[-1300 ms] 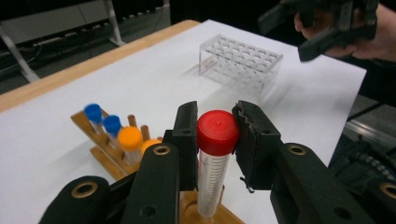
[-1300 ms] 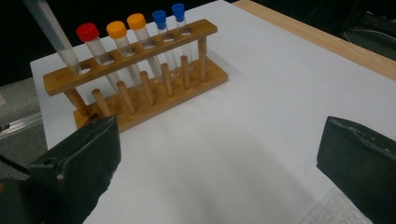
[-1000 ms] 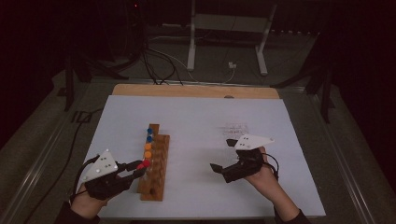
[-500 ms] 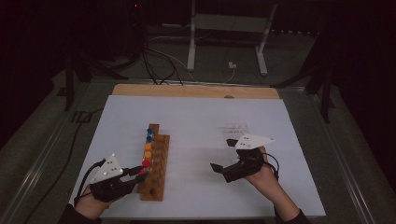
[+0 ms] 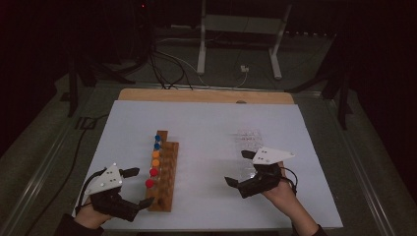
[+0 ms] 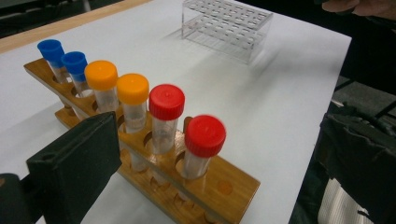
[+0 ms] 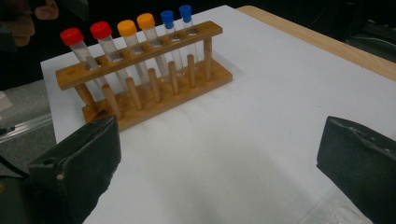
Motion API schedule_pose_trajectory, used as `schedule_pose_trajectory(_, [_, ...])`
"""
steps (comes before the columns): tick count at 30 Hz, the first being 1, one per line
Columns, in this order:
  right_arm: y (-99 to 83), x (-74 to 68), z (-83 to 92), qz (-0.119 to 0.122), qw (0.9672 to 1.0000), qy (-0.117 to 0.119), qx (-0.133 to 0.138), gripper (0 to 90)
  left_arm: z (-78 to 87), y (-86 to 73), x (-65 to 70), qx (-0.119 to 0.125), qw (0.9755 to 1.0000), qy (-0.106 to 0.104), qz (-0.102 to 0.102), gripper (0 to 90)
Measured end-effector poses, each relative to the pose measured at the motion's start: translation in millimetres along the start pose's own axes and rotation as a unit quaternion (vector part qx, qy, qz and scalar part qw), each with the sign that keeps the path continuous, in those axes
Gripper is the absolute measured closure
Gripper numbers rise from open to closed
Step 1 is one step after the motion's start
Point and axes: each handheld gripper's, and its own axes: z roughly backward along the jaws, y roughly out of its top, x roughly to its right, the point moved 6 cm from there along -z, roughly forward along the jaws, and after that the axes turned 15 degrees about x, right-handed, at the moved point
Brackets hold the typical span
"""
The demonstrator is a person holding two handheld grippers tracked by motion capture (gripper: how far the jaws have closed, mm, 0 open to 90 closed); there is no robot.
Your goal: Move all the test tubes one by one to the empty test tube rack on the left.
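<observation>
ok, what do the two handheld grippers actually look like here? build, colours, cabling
Both match: the left gripper and right gripper each have a black body with two black jaws ending in flat, blocky dark pads. Each carries a pale grey three-cornered plate on top, dotted with small fasteners. A black cable loops off the right one. Sleeves look dark at the wrists.

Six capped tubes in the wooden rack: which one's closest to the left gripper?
The end red-capped tube, last in the row at the left gripper end. The other red-capped tube sits behind it, then the orange and blue pairs.
</observation>
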Motion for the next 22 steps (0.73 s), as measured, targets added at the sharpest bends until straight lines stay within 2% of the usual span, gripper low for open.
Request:
schedule_pose_trajectory(3, [-5.9,1.5,4.3,-0.005,1.0,-0.002,0.001,0.0,0.5,-6.7,-6.8,0.005,1.0,0.001,0.005,0.5])
schedule_pose_trajectory(6, [-11.9,4.0,9.4,0.0,1.0,-0.01,-0.001,0.0,-0.1,-16.5,-12.2,-0.002,1.0,-0.004,0.006,0.4])
schedule_pose_trajectory(10, [-19.8,6.9,16.2,-0.006,0.9999,-0.014,-0.002,0.0,-1.9,-29.3,-12.8,-0.007,0.9997,-0.022,0.005,0.4])
schedule_pose_trajectory(13, [-24.2,8.8,20.5,-0.005,0.9998,-0.02,-0.002,0.0,-1.6,-36.1,-13.3,-0.006,0.9996,-0.028,0.003,0.5])
schedule_pose_trajectory(16, [-27.0,9.9,23.3,-0.006,0.9997,-0.023,-0.002,0.0,-1.5,-45.3,-14.7,-0.003,0.9995,-0.03,0.003,0.4])
schedule_pose_trajectory(18, [-27.5,10.4,23.8,-0.005,0.9997,-0.026,-0.001,0.0,-2.5,-51.6,-16.3,-0.012,0.9995,-0.028,0.006,0.4])
schedule_pose_trajectory(22, [-27.0,9.9,23.4,-0.006,0.9997,-0.023,0.001,0.0,-5.7,-56.5,-19.5,-0.013,0.9995,-0.021,0.017,0.5])
